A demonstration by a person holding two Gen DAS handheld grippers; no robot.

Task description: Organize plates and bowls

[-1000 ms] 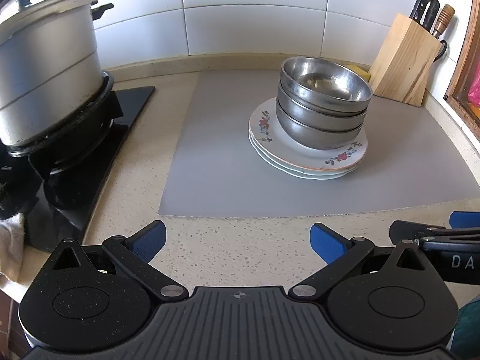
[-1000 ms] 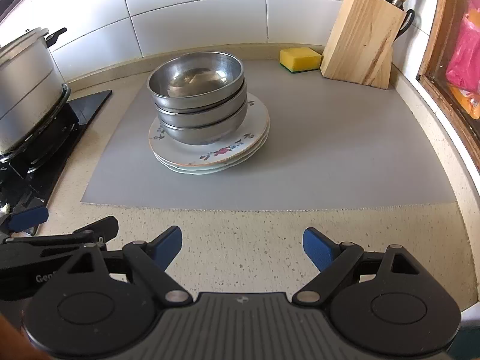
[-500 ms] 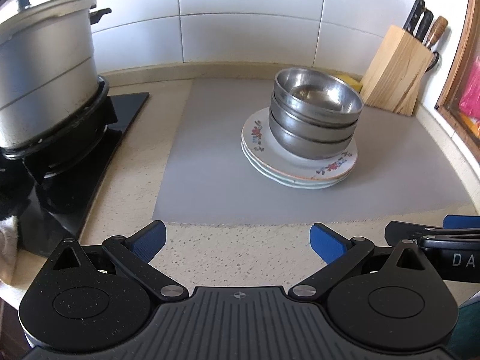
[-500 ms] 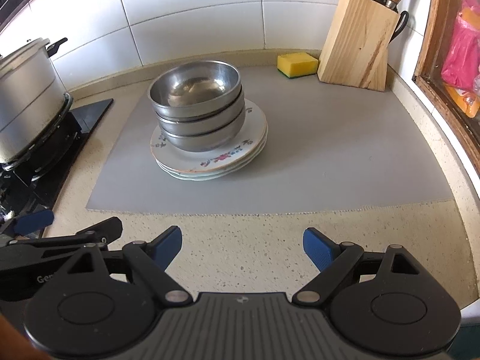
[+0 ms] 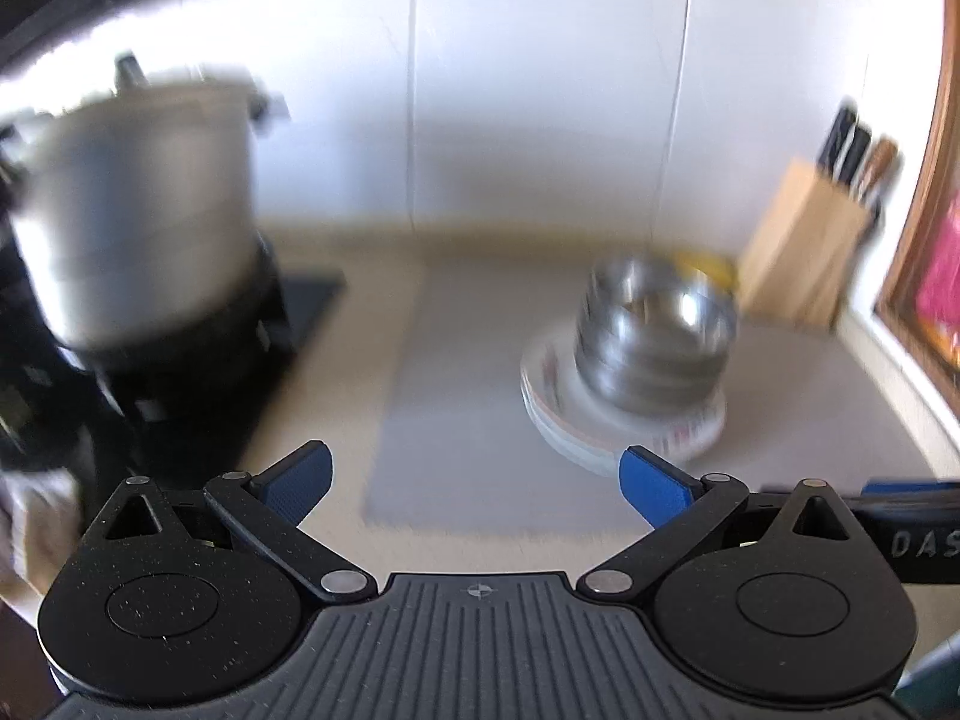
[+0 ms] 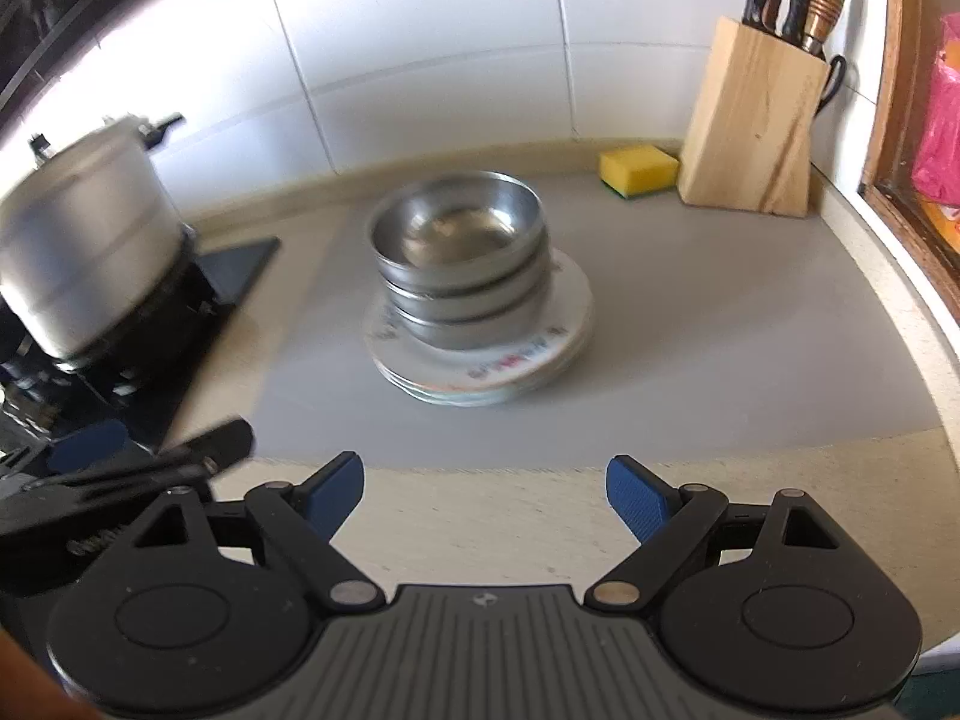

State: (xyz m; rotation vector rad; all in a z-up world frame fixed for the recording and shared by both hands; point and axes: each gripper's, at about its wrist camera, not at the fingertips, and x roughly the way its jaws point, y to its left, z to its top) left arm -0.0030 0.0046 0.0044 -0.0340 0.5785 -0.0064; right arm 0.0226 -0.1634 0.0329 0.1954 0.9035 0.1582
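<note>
A stack of steel bowls (image 6: 459,267) sits on a stack of floral plates (image 6: 510,369) on the grey mat (image 6: 720,348). The left wrist view shows the same bowls (image 5: 654,342) and plates (image 5: 600,432), blurred. My left gripper (image 5: 474,483) is open and empty, over the counter's front edge, left of the stack. My right gripper (image 6: 485,492) is open and empty, in front of the stack and well short of it. Each gripper shows at the edge of the other's view.
A large steel pot (image 6: 84,258) stands on the black stove (image 6: 198,294) at the left. A wooden knife block (image 6: 756,132) and a yellow sponge (image 6: 639,171) stand at the back right by the tiled wall. A wooden window frame (image 6: 900,180) runs along the right.
Both grippers have pulled back and tilted upward, so the stack looks smaller and more wall shows. The left view is now motion-blurred. The bowls and plates have not moved.
</note>
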